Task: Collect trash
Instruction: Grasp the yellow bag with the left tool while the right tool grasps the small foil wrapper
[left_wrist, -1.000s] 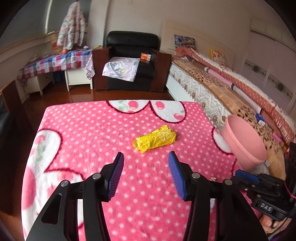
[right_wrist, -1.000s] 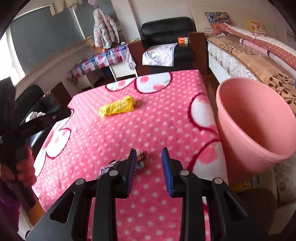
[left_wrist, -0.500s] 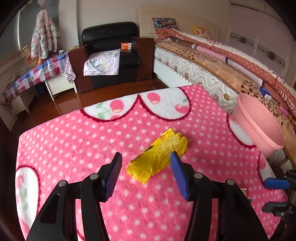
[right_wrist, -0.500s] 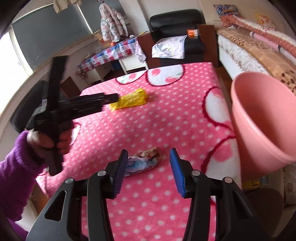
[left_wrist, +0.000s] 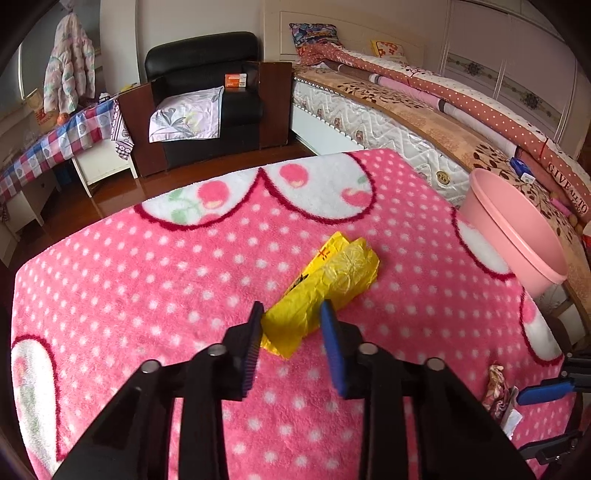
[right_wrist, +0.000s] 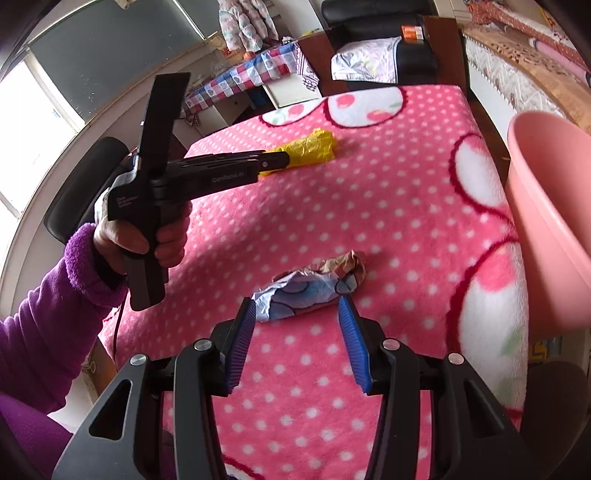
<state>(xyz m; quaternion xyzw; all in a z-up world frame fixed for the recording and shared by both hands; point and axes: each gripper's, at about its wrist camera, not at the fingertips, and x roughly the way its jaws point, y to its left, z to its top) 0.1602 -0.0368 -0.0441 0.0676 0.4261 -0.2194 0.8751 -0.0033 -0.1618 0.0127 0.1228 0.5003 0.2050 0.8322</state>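
A crumpled yellow wrapper (left_wrist: 343, 269) lies on the pink dotted blanket (left_wrist: 147, 277). My left gripper (left_wrist: 291, 306) is closing, and its blue pads press on the wrapper's near end; the right wrist view shows it (right_wrist: 284, 158) at the yellow wrapper (right_wrist: 314, 147). A crumpled blue-and-brown wrapper (right_wrist: 314, 284) lies just ahead of my right gripper (right_wrist: 295, 306), which stands open with the wrapper's near edge between its tips, untouched. That same wrapper (left_wrist: 496, 387) shows at the lower right of the left wrist view, beside a blue pad of the right gripper (left_wrist: 543, 389).
A pink bin (left_wrist: 517, 236) stands at the blanket's right edge, large in the right wrist view (right_wrist: 554, 229). A hand in a purple sleeve (right_wrist: 55, 314) holds the left gripper. A bed (left_wrist: 424, 122), a black armchair (left_wrist: 207, 92) and a checked table (left_wrist: 55, 140) stand beyond.
My left gripper came down over the yellow wrapper and its jaws closed onto it. The right gripper's jaws widened, and the blue-and-brown wrapper now lies ahead of its tips.
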